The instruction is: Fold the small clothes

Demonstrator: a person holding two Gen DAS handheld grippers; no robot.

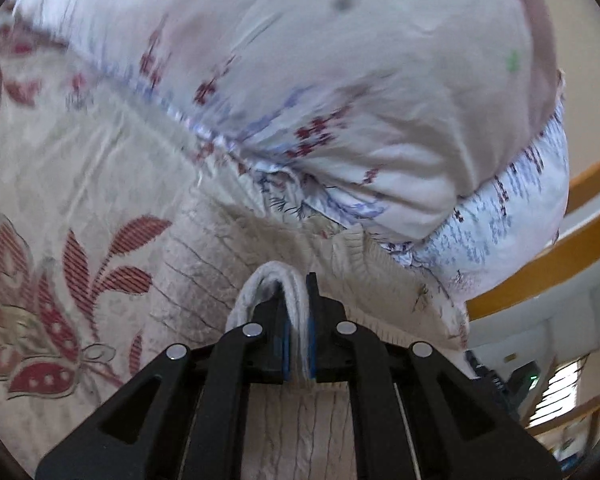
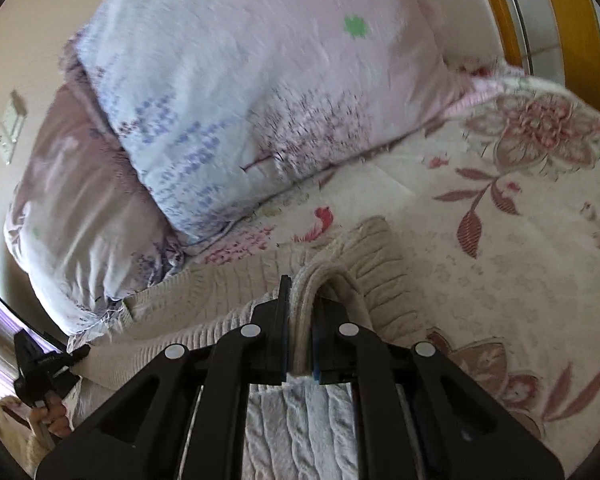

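Left wrist view: our left gripper (image 1: 296, 312) is clenched on a fold of the cream knit sweater (image 1: 204, 264), which lies on the floral bedspread (image 1: 60, 184). Our right gripper (image 2: 302, 320) likewise pinches a sweater (image 2: 228, 300) fold, just beside the folded duvet (image 2: 240, 92) stacked along the bed's edge.

The bed (image 1: 100, 152) carries everything here, covered by a cream bedspread (image 2: 500, 272) printed with red and pink flowers and leaves. A cream cable-knit sweater (image 2: 228, 304) lies on the bedspread near its edge, part of it bunched up off the surface. Just behind the sweater a bulky pale duvet (image 1: 320, 60) with small blue and red motifs sits heaped on the bed, touching the knit's far edge
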